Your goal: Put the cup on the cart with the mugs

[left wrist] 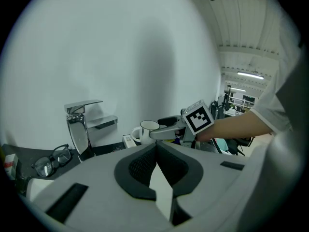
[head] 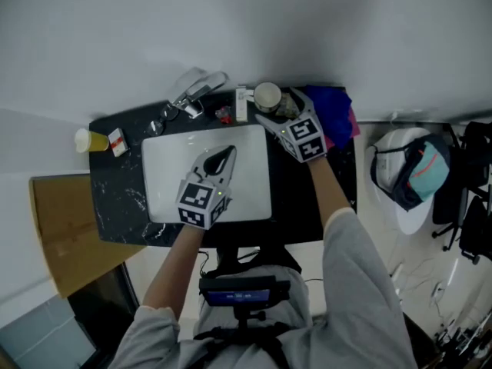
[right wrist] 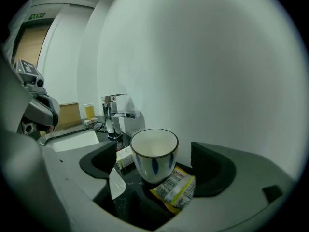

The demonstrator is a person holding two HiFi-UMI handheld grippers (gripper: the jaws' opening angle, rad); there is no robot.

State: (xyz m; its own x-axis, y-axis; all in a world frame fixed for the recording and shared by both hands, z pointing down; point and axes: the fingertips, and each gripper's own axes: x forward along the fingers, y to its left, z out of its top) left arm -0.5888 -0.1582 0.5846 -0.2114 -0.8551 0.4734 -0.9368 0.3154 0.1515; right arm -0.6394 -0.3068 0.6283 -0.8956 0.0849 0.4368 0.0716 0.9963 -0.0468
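Left gripper [left wrist: 155, 148], jaws closed and empty, hovers over the sink [head: 165, 198]. Right gripper [right wrist: 153, 164] stands fully open around the cup [right wrist: 154, 151] on the counter [head: 115, 198], pads clear of it. Centre the pads, avoid the packet [right wrist: 176, 190], then close.

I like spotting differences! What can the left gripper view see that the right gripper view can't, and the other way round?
Only the left gripper view shows the black-and-white marker cube and a person's forearm behind it. Only the right gripper view shows the yellow snack packet lying next to the cup. Both views show the faucet and that same cup.
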